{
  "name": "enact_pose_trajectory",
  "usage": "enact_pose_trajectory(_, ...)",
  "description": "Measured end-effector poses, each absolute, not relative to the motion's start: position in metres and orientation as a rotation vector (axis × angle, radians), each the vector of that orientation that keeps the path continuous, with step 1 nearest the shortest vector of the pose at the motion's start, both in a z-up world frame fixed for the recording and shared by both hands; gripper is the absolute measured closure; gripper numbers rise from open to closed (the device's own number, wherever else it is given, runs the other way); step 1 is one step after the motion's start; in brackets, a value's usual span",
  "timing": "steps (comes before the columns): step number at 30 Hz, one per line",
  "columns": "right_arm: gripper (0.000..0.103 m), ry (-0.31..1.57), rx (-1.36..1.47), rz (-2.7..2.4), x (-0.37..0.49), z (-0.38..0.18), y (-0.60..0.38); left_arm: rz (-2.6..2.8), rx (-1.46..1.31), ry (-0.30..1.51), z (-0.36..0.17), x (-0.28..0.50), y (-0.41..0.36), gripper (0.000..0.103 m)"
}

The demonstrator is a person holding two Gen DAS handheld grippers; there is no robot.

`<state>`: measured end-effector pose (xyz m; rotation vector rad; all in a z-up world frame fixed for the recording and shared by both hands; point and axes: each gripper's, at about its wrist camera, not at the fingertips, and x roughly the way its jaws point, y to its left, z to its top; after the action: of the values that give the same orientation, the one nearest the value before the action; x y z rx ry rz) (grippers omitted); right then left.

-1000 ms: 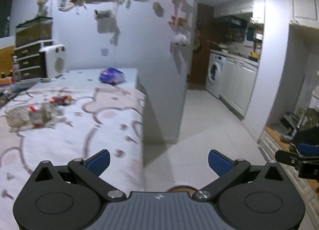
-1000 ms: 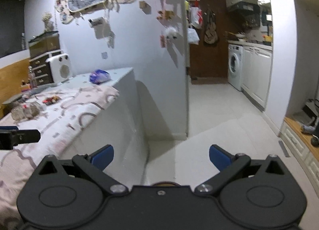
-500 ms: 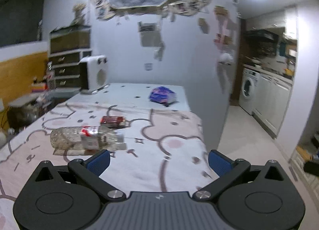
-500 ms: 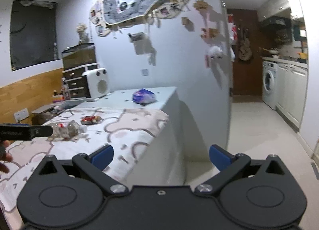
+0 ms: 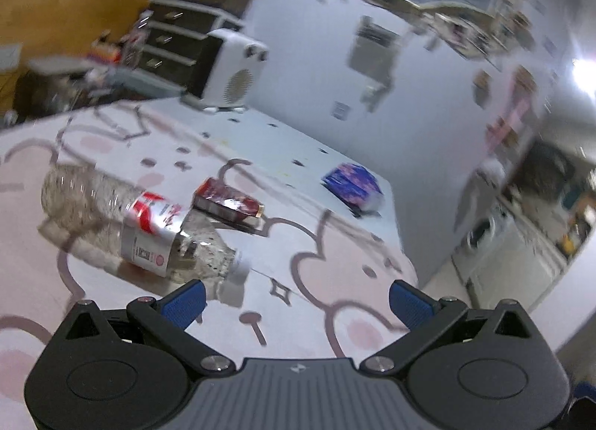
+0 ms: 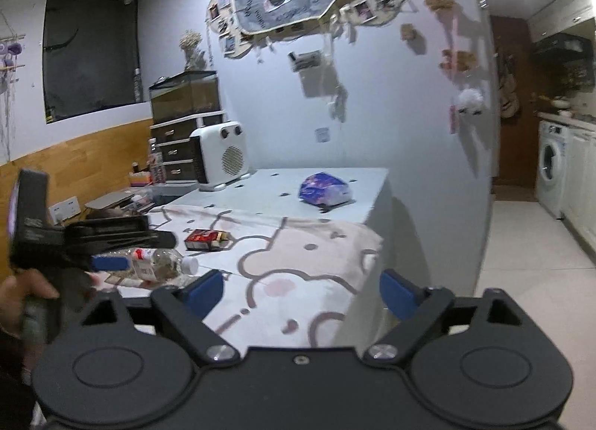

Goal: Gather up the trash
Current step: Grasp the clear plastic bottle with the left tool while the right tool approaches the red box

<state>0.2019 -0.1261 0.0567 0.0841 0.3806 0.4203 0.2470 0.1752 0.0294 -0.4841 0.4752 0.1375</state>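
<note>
Bottle [image 5: 141, 228] lying on tablecloth [image 5: 335, 281], box [image 5: 229, 204] just behind it, bag [image 5: 352, 184] farther back, heater [image 5: 232, 70] rearmost.

Both grippers are matte black plastic. The left gripper [image 5: 296, 299] has blue ribbed fingertips [image 5: 184, 303], two round discs on its housing, silver pivot screws beside a grey ridged centre panel bearing a small logo. The right gripper [image 6: 301, 290] matches it, with blue pads [image 6: 205, 290] and a plain black centre.
</note>
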Motion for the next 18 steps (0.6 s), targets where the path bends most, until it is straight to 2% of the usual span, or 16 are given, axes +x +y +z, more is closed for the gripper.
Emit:
enact_pose_trajectory(5,0.033,0.408,0.079,0.48,0.251,0.057,-0.095,0.179,-0.582,0.465,0.0,0.26,0.198,0.001)
enact_pose_trajectory(7,0.044,0.421,0.062,0.507,0.271,0.056,-0.079,0.197,-0.593,0.486,-0.003,0.263,0.207,0.001)
enact_pose_trajectory(13,0.069,0.484,0.088,0.597,0.335,0.044,-0.019,0.234,-0.653,0.477,-0.01,0.255,0.235,0.001)
enact_pose_trajectory(18,0.078,0.577,0.118,0.681,0.379,0.02,0.04,0.273,-0.752,0.446,-0.013,0.249,0.265,0.0)
